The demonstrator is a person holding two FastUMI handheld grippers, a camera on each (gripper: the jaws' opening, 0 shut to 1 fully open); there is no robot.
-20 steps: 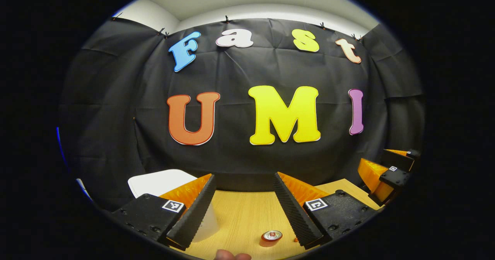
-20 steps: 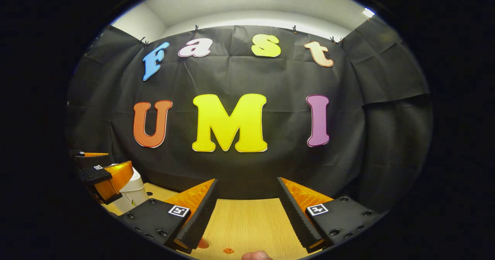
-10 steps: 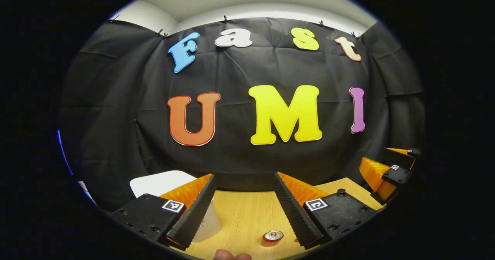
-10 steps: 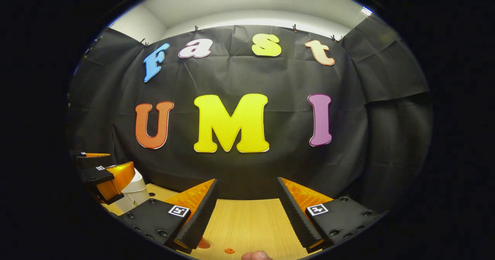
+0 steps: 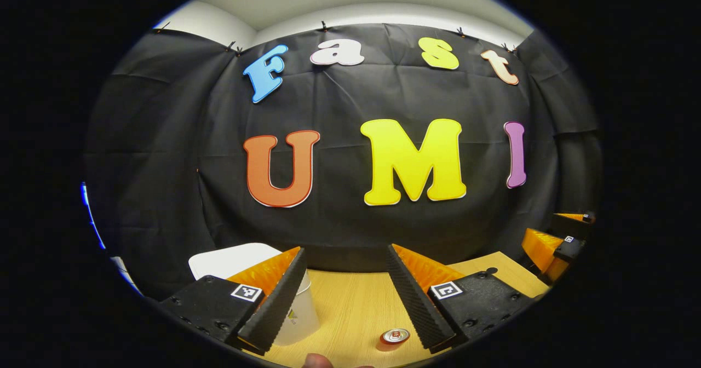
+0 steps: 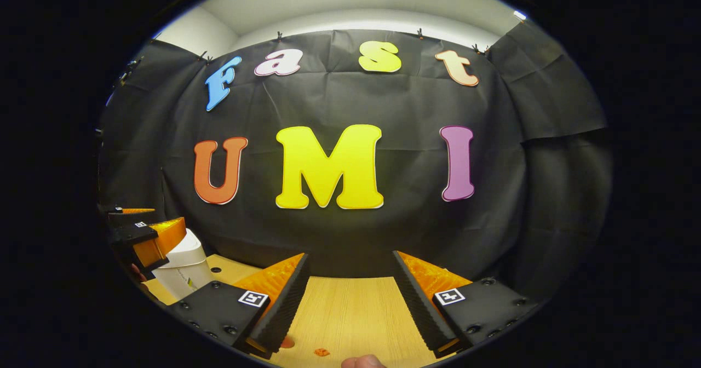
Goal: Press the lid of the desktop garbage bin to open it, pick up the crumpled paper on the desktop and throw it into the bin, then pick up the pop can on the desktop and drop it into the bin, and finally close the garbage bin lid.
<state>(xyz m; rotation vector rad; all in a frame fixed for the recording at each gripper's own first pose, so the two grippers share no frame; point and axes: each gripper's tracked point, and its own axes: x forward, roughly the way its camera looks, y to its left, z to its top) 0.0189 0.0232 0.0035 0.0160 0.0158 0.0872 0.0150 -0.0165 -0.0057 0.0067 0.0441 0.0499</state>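
Left gripper (image 5: 345, 297) is up above the table (image 5: 350, 308), fingers spread wide, nothing between them. Through the gap, at about five o'clock in the left gripper view, the can (image 5: 395, 335) stands upright on the wood, just beside the right-hand finger. At seven o'clock sits the white bin (image 5: 293, 316), partly behind the left-hand finger, its lid (image 5: 227, 258) tipped up behind. The right gripper (image 5: 553, 245) shows at four o'clock, well apart.

Over to the right gripper view: that gripper (image 6: 350, 297) is released too, spread over bare table (image 6: 350, 313). At eight o'clock the bin (image 6: 183, 269) sits beside the left gripper (image 6: 145, 236). A small orange scrap (image 6: 321, 352) lies at six o'clock.
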